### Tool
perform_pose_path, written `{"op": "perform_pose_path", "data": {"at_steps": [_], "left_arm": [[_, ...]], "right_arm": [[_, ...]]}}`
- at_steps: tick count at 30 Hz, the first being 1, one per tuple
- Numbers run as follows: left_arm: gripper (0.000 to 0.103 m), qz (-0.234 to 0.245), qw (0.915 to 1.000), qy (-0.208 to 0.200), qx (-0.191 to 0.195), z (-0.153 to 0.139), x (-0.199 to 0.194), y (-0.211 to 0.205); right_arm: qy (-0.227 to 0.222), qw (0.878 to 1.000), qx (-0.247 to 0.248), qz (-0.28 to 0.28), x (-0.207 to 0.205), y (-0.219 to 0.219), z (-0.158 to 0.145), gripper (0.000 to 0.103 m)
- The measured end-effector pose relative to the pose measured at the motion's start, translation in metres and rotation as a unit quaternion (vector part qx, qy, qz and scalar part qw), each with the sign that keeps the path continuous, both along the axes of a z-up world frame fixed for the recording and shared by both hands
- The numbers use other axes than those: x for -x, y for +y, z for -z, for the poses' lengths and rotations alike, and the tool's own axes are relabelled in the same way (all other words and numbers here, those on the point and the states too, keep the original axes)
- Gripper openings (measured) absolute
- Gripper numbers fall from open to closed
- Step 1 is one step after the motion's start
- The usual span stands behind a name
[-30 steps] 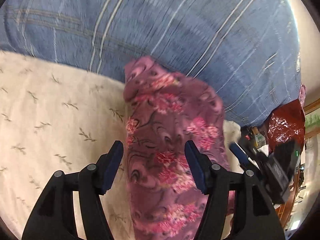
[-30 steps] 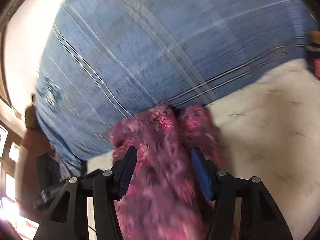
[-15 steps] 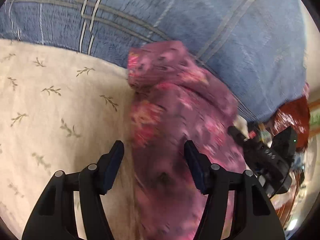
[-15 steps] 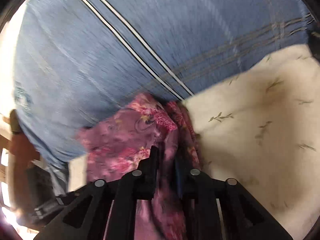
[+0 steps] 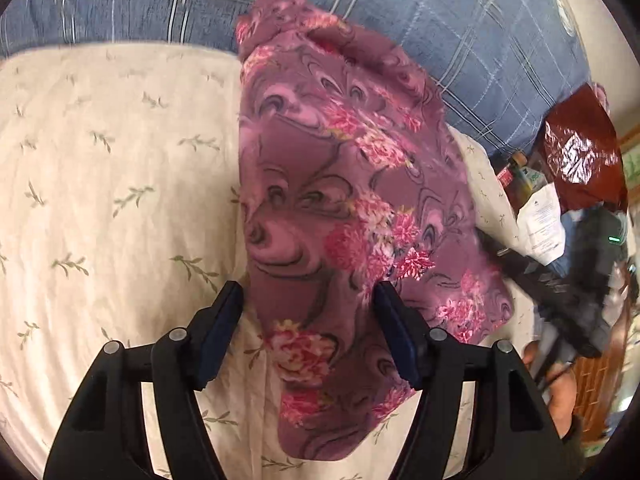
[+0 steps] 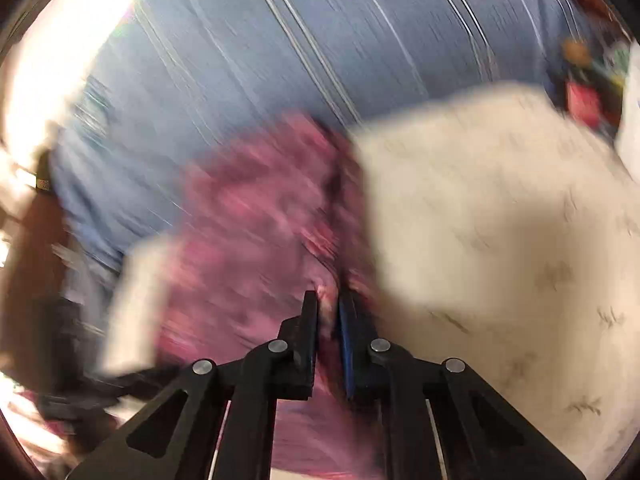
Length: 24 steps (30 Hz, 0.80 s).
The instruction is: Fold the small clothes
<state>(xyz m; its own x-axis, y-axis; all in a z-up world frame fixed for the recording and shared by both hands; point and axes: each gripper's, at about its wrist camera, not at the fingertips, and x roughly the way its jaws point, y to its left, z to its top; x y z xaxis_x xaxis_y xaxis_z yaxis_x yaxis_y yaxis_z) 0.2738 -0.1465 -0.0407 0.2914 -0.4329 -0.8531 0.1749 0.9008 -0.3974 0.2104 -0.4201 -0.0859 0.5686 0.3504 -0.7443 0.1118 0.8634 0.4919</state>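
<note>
A small purple garment with pink flowers (image 5: 340, 208) lies stretched lengthwise on a cream leaf-print sheet (image 5: 112, 184). My left gripper (image 5: 308, 304) is open, its blue pads on either side of the cloth's near part, above it. In the blurred right wrist view the same garment (image 6: 256, 232) shows, and my right gripper (image 6: 329, 312) is shut on a fold of its edge.
A blue plaid pillow or quilt (image 5: 460, 32) lies behind the garment and fills the top of the right wrist view (image 6: 280, 48). At the right of the left view are a dark red bag (image 5: 580, 152), bottles, a paper and the black right gripper body (image 5: 560, 292).
My right gripper has closed on the garment's edge and is moving fast. The garment now lies more spread out and longer under my open left gripper.
</note>
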Motion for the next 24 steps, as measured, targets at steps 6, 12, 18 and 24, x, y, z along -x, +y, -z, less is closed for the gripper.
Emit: {"op": "perform_pose_path", "data": {"at_steps": [6, 12, 18, 24], "left_arm": [[0.067, 0.01, 0.9986, -0.041, -0.033, -0.032, 0.023, 0.002], [0.067, 0.011, 0.9982, -0.021, -0.055, -0.013, 0.027, -0.017], [0.067, 0.003, 0.9987, -0.008, -0.05, -0.004, 0.027, -0.012], [0.067, 0.008, 0.9986, -0.016, -0.051, -0.008, 0.031, -0.008]], "right_arm": [[-0.068, 0.993, -0.091, 0.035, 0.045, -0.029, -0.034, 0.02], [-0.016, 1.0, -0.02, -0.004, 0.055, 0.004, -0.001, 0.017], [-0.016, 0.999, -0.039, 0.008, 0.063, -0.003, -0.012, 0.023], [-0.029, 0.999, -0.041, 0.002, 0.052, -0.001, -0.027, 0.033]]}}
